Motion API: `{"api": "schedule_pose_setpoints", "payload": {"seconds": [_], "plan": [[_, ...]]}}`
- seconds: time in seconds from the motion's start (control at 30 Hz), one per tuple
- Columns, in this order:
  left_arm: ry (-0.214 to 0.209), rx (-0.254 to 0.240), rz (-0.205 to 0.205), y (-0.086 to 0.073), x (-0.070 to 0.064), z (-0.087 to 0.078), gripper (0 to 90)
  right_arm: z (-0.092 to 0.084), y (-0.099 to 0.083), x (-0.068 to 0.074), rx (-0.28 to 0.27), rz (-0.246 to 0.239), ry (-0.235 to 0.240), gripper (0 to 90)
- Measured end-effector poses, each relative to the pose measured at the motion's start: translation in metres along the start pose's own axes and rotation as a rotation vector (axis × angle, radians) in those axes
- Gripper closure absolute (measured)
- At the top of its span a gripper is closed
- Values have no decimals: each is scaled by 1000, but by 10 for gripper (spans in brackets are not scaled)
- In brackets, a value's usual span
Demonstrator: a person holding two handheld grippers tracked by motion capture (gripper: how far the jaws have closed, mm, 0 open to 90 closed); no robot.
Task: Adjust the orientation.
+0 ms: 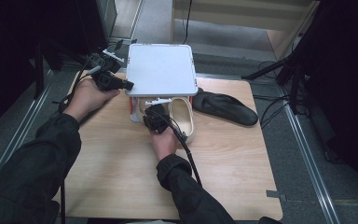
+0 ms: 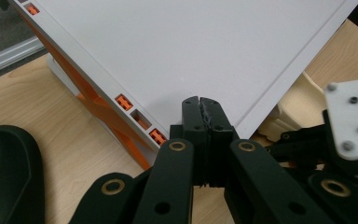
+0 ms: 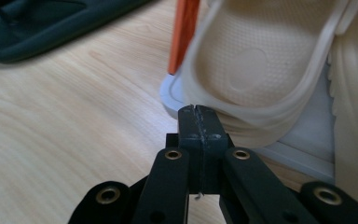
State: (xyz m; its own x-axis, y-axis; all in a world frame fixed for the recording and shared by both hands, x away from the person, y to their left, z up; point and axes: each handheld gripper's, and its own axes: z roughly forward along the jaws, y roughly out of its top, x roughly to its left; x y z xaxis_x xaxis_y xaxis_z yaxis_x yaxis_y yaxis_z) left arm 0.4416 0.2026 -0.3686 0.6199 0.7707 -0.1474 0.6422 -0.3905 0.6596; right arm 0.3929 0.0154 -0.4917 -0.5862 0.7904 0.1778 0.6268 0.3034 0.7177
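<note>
A white shelf rack point(image 1: 161, 70) on orange supports point(image 2: 102, 109) stands at the back of the wooden table point(image 1: 121, 177). A cream slipper point(image 1: 184, 116) lies under it, heel toward me. My left gripper point(image 1: 129, 85) is shut and empty, its tips point(image 2: 200, 105) at the near corner of the rack's white top point(image 2: 205, 42). My right gripper point(image 1: 156, 109) is shut too, with its tips point(image 3: 198, 112) just at the rim of the cream slipper point(image 3: 261, 56) and nothing between the jaws. A second cream slipper point(image 3: 354, 93) sits beside the first.
A black slipper point(image 1: 226, 108) lies on the table right of the rack, also seen in the gripper views point(image 3: 37, 23) point(image 2: 4, 172). An orange leg point(image 3: 184, 32) of the rack stands just left of the cream slipper. Cables and stand legs surround the table on the floor.
</note>
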Motion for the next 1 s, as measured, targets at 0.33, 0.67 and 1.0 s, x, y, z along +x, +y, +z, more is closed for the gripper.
{"api": "schedule_pose_setpoints", "payload": {"seconds": [0.33, 0.67, 1.0], "plan": [[3, 9, 6, 0, -2, 0, 900, -45, -9, 0, -16, -64, 92, 900], [-6, 3, 3, 0, -1, 0, 900, -78, -41, -19, -40, -59, 114, 900], [-6, -5, 1, -1, -1, 0, 900, -102, -68, -45, -46, -41, 77, 900]]}}
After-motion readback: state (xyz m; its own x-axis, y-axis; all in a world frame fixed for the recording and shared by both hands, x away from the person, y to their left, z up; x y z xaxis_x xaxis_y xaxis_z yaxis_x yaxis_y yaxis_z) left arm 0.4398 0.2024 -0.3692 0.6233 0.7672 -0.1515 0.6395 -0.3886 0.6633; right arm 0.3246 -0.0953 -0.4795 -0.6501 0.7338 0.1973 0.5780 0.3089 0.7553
